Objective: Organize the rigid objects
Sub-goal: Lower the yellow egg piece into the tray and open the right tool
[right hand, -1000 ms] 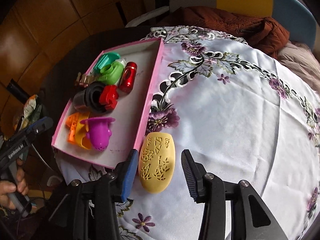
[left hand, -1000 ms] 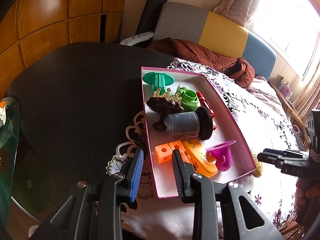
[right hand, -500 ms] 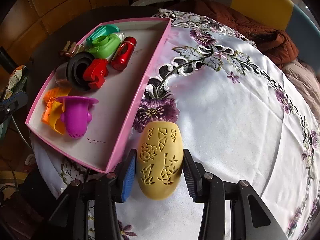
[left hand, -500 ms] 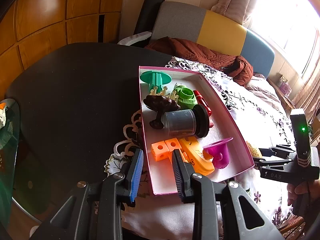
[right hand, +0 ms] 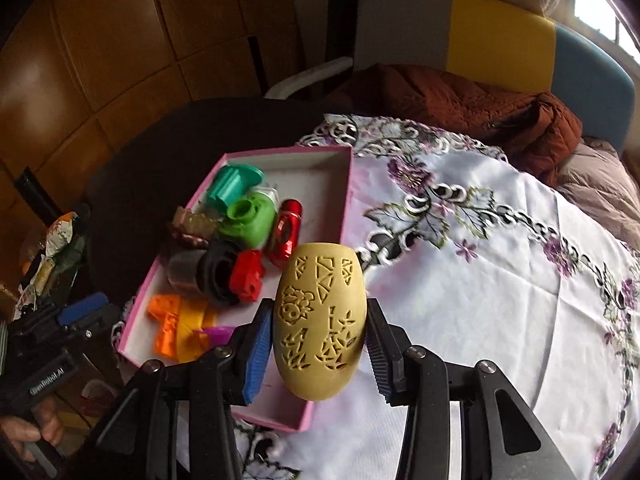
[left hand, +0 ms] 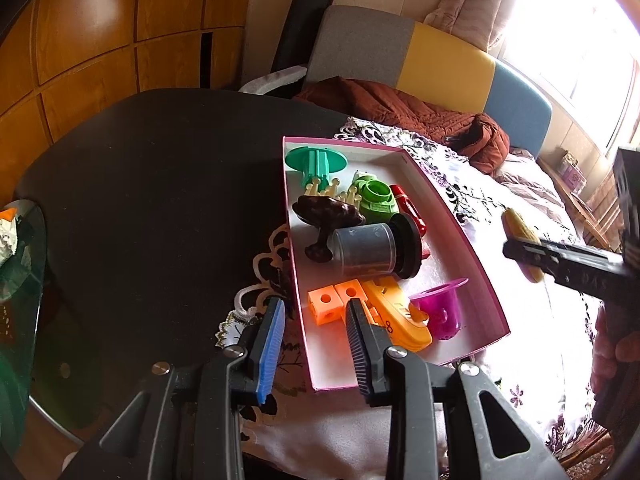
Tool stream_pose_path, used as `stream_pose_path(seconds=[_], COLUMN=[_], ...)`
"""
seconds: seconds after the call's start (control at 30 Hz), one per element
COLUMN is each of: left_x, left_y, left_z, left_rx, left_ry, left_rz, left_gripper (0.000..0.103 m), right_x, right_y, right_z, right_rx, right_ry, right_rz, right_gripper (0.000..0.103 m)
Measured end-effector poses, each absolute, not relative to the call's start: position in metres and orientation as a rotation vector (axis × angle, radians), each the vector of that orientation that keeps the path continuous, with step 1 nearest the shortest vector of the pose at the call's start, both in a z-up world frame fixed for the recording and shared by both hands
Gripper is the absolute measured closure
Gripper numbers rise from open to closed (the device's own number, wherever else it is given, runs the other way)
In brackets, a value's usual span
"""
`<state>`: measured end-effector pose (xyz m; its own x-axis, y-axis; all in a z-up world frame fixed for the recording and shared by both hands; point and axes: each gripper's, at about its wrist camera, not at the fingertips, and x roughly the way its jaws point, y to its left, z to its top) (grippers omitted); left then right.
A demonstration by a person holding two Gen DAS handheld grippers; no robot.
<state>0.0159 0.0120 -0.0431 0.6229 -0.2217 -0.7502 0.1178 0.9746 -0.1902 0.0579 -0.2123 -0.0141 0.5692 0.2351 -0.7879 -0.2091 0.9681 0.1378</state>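
The yellow egg (right hand: pixel 320 322) is smooth, matte plastic, its shell cut with small flower and triangle openings. The right gripper (right hand: pixel 318 346) is clamped on its sides, holding it in the air over the near corner of the pink box (right hand: pixel 347 196). The shallow cardboard box holds bright hard plastic toys. The left gripper (left hand: pixel 314 346), its jaws opening, straddles the box's near wall beside the orange blocks (left hand: pixel 334 305).
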Motion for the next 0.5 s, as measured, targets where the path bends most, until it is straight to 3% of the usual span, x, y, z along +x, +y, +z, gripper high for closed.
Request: stream_pose_path(seconds=[0.5], left_x=[0.018], left_y=[0.024], left_z=[-0.040], left_rx=[-0.126], left_ry=[0.874], left_rz=[-0.123], left_gripper=[0.063], right_x=[0.104], right_y=[-0.162], right_z=[-0.068], right_rx=[-0.067], right_ry=[1.053], right_rz=[0.230], right_gripper=[0.059])
